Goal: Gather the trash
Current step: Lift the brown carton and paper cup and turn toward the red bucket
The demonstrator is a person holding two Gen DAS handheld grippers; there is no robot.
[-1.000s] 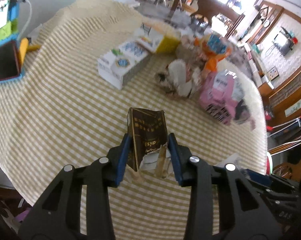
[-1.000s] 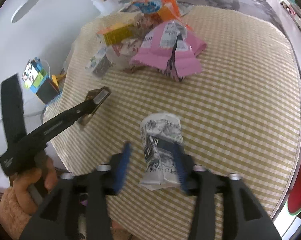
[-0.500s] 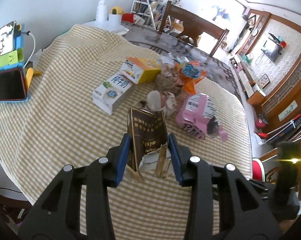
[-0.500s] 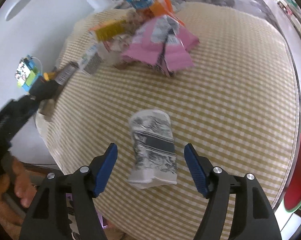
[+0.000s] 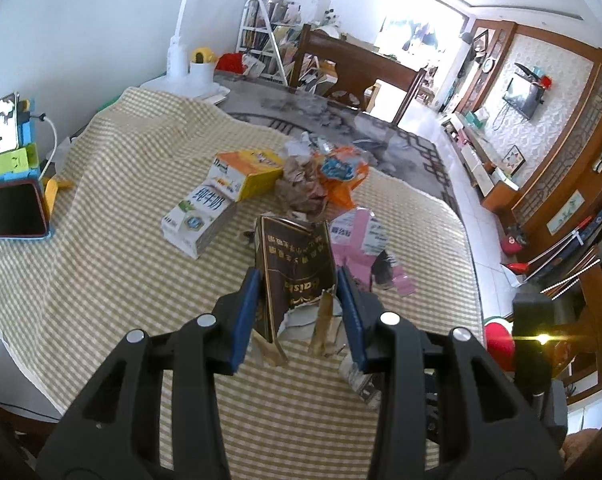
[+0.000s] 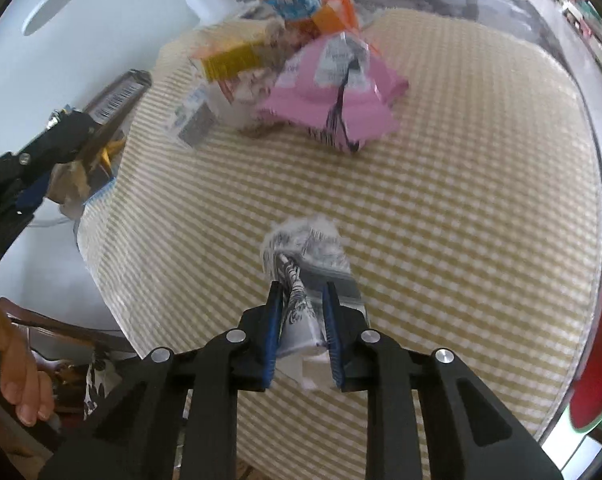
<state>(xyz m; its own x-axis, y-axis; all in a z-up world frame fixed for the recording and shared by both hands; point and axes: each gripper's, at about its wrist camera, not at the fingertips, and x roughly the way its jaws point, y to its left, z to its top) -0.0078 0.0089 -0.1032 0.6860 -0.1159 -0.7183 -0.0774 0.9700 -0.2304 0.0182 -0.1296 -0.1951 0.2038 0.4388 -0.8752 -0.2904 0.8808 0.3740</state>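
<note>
My left gripper is shut on a torn dark brown carton and holds it up above the checked tablecloth. It also shows at the left of the right wrist view. My right gripper is shut on a crumpled white and black wrapper that lies on the cloth near the front edge. A pile of trash lies beyond: a pink bag, a yellow box, a white milk carton, an orange bag.
A red phone on a blue stand sits at the left table edge. A white lamp stands at the back. A wooden chair is behind the table. A red stool is off the right edge.
My right gripper went from open around the white and black wrapper to shut on it. My left gripper rose higher with the brown carton, away from the pile.
</note>
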